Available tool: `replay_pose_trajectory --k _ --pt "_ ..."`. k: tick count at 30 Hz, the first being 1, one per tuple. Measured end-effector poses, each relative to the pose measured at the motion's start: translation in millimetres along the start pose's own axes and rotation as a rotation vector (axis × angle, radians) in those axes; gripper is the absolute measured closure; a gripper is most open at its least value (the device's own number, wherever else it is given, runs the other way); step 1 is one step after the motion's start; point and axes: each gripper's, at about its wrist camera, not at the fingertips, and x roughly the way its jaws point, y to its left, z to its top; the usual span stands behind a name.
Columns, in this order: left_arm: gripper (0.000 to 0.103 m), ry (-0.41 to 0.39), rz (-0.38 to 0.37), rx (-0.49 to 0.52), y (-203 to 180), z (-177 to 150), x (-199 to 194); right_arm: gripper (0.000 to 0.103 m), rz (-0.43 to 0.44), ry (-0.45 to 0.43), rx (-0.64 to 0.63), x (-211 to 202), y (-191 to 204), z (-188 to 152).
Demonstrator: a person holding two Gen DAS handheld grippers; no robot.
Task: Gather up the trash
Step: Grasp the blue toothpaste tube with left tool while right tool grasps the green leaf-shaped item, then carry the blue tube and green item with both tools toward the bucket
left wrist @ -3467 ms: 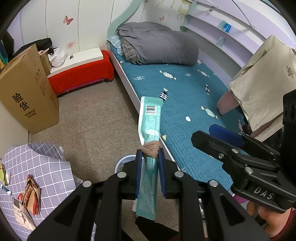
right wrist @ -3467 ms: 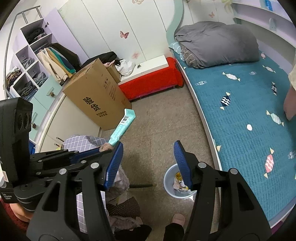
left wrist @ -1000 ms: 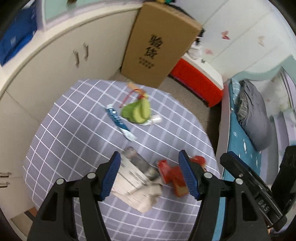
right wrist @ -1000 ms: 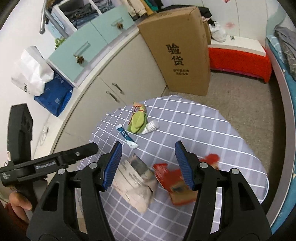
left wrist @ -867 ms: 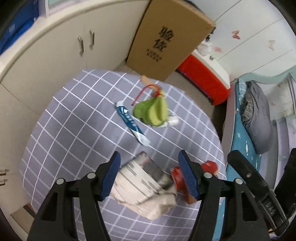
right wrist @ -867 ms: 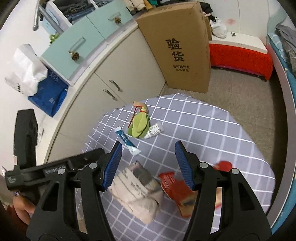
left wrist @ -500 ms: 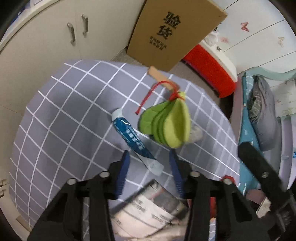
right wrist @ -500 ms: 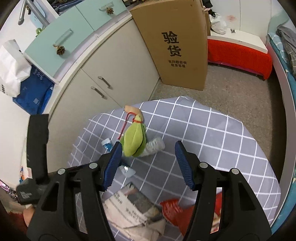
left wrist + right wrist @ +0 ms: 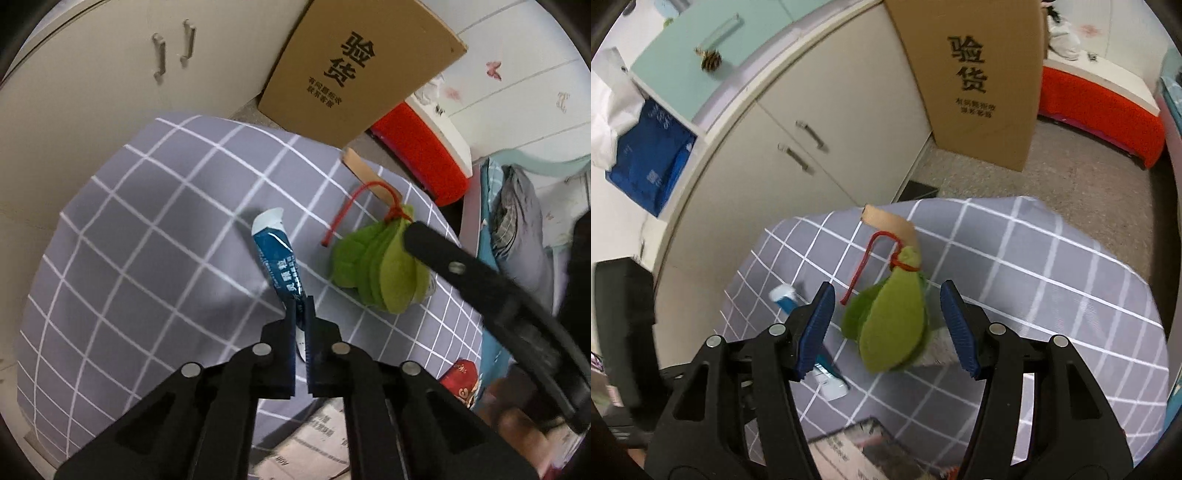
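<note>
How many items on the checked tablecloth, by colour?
Blue: 1, sachet
Green: 1, leaf-shaped bundle with red cord
Red: 1, wrapper
Grey-white: 1, printed paper packet
White: 1, item half hidden beside the bundle
Total: 5

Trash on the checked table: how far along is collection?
Nothing here looks binned. In hand: left hand-held gripper has shut on the blue sachet; right hand-held gripper is open around the green leaf bundle. Left: newspaper wad and red wrapper.
</note>
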Motion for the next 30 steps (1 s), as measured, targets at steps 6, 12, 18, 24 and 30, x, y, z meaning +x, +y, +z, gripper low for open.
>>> replay_pose_trajectory --k 6,12,18,24,30 --pt "0.100 -0.046 -0.009 -0.019 8.2 -4.2 -18.3 0.086 0.027 0.047 -0.024 13.4 5.1 -4.2" --pt "0.100 -0.119 -0.013 -0.014 -12.8 -9.0 -48.3 0.088 0.084 -0.023 -0.034 -26.7 3.0 -7.0" --pt "0.100 -0.201 -0.051 0.056 -66.1 -27.6 -86.6 0.088 0.128 -0.145 -0.018 -99.8 -16.5 -20.3" --pt "0.100 -0.244 -0.081 0.146 -142.2 -71.5 -110.2 0.088 0.135 -0.254 0.020 -180.5 -58.9 -49.5" --pt "0.100 -0.230 -0.112 0.253 -229.1 -131.3 -114.5 0.088 0.079 -0.337 0.073 -268.6 -123.4 -98.5"
